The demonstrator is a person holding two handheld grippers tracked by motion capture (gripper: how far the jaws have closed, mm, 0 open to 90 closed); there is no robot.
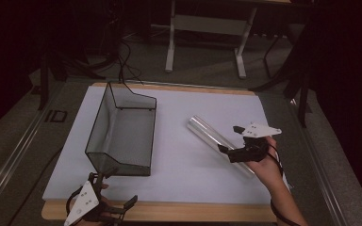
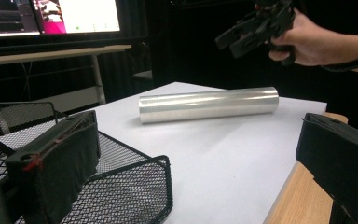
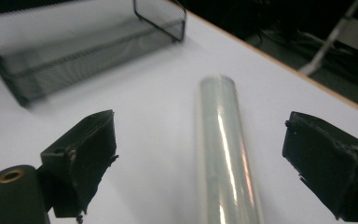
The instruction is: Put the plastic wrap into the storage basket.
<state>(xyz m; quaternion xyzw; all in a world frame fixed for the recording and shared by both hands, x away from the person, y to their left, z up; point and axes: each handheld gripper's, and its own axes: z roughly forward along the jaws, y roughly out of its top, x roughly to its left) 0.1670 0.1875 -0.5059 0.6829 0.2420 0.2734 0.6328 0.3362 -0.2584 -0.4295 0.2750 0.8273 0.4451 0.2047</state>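
Clear plastic roll (image 1: 218, 141) lies just ahead of my right gripper (image 1: 226, 149), which hovers wide open and empty.

From the high view, my left gripper (image 1: 112, 190) waits open by the mesh tray (image 1: 122, 129), well apart from the roll. My left gripper view adds the roll's (image 2: 208, 104) full length. My right gripper view has it (image 3: 223, 154) between the jaws: it looks light, stiff and slick, so I'd clamp mid-length.

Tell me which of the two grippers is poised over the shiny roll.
The right gripper, jaws open either side of the roll without touching. The left gripper sits at the table's near edge by the mesh tray.
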